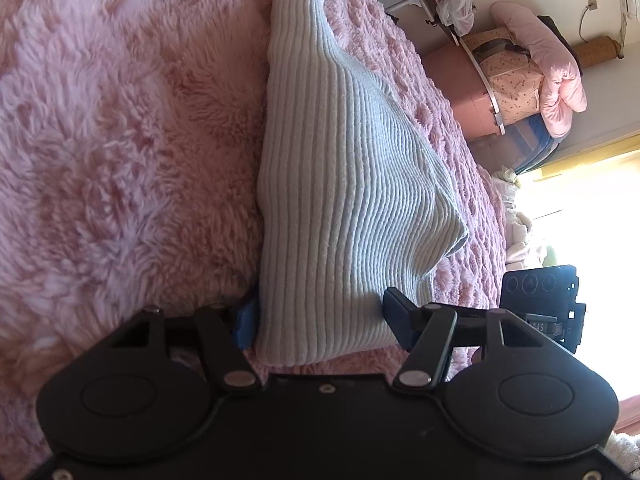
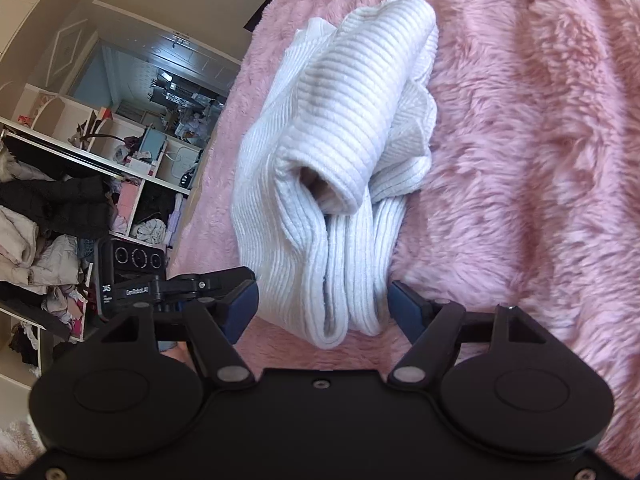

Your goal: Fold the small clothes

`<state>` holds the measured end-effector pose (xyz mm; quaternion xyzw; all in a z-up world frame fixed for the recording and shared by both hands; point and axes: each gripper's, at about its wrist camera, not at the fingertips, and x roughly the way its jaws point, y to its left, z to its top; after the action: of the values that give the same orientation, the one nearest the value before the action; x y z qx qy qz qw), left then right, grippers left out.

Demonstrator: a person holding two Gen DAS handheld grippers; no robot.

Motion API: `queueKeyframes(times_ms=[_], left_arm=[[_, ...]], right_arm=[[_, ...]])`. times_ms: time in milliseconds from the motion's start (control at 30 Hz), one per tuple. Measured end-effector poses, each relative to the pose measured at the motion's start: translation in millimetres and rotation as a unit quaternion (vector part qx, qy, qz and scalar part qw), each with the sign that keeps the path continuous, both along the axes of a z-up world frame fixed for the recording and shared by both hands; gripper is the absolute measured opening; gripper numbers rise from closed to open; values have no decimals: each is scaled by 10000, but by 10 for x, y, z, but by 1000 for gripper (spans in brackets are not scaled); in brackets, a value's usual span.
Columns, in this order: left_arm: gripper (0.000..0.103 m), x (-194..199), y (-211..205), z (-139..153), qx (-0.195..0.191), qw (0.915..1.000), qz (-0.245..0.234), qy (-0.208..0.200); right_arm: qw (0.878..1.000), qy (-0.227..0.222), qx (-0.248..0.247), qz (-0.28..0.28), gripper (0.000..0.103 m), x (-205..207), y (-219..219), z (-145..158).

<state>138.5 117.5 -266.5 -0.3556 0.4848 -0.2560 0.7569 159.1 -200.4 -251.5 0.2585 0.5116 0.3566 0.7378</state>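
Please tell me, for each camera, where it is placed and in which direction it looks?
Left wrist: on the left claw, looking along a flat ribbed white garment on the pink furry blanket; black claw body visible.
Right wrist: on the right claw, looking at the bunched garment; same body parts.
Shared: garment, blanket.

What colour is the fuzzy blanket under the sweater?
Pink; the fluffy blanket shows best in the right wrist view.
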Motion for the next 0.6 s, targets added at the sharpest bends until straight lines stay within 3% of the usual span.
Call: queueKeyframes(times_ms=[100,167,267,333,467,533,600], left_arm=[[61,-23,-51,72,-128,9999,-59,-61],[60,-74,-67,163,-167,9995,-150,-230],[60,-148,-78,317,-237,9985,-257,-429],[60,-173,-76,355,-138,9987,-297,-389],[59,-136,-194,181,807,9953,-526,92],[60,-152,-189,160,768,9958,-496,89],[60,-200,-132,215,748,9964,-402,17]], right_arm=[[9998,-53,21,171,66,-57,65,31],[9997,-52,42,235,51,-99,72,71],[9997,-47,178,139,42,-154,34,171],[9996,-11,252,91,42,-180,-39,207],[9995,254,-174,28,42,-173,-73,57],[9987,459,-214,-99,45,-189,-122,-57],[9990,363,-178,-187,45,-239,-153,-30]])
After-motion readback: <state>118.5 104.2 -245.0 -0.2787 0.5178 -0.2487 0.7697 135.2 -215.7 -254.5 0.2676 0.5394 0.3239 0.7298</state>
